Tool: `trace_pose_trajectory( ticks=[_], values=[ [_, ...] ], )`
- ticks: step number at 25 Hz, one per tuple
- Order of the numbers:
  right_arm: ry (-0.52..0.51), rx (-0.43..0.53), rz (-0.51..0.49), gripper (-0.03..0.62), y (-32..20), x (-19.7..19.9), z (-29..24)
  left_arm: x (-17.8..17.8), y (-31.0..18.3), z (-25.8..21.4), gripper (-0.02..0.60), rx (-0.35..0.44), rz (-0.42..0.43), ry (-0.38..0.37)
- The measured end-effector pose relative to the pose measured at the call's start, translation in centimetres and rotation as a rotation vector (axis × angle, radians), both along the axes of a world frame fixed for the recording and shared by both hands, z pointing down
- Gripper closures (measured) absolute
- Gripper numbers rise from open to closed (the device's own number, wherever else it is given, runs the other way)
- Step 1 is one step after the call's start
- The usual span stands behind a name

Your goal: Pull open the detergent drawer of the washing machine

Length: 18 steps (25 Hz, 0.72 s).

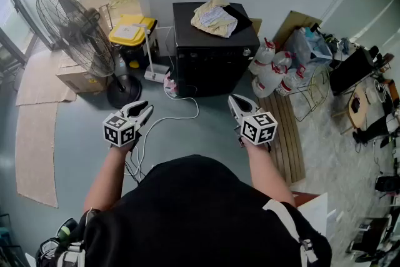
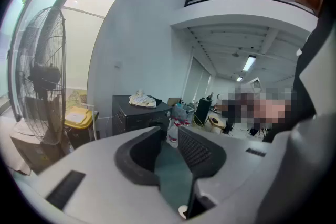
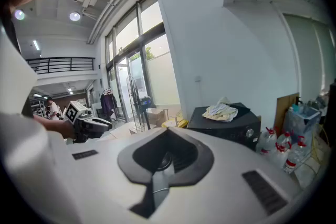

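Note:
The washing machine [image 1: 212, 53] is a black box against the white wall, with a crumpled cream cloth [image 1: 214, 17] on its top. I cannot make out its detergent drawer on the dark front. Both grippers hang over the floor well short of the machine. My left gripper [image 1: 145, 110] is left of it, jaws standing a little apart with nothing between them; floor shows through the gap in the left gripper view [image 2: 172, 136]. My right gripper [image 1: 233, 101] is shut and empty, jaws meeting at the tip [image 3: 169, 131]. The machine [image 3: 231, 123] lies ahead and to the right.
A standing fan [image 1: 78, 34] and a yellow-lidded bin [image 1: 131, 31] are left of the machine. Several plastic bottles [image 1: 272, 69] and a wooden pallet [image 1: 287, 134] are to its right. A white cable [image 1: 181, 115] loops over the floor between the grippers.

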State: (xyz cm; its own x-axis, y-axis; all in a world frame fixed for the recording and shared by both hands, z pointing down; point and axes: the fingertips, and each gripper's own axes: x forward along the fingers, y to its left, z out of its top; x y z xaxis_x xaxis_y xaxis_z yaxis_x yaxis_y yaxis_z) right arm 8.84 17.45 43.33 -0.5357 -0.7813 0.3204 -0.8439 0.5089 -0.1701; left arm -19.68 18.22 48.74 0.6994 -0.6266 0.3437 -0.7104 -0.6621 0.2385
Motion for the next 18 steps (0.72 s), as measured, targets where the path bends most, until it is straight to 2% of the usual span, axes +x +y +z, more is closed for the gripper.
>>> trace_pose_trajectory(
  ticks=[9, 18],
  values=[
    [-0.034, -0.018, 0.002, 0.592, 1.2, -0.8, -0.1, -0.6, 1.3, -0.1, 0.471, -0.01, 0.003, 0.003],
    [-0.02, -0.019, 0.034, 0.592, 1.2, -0.8, 0.0, -1.5, 1.2, -0.4, 0.471, -0.011, -0.01, 0.011]
  ],
)
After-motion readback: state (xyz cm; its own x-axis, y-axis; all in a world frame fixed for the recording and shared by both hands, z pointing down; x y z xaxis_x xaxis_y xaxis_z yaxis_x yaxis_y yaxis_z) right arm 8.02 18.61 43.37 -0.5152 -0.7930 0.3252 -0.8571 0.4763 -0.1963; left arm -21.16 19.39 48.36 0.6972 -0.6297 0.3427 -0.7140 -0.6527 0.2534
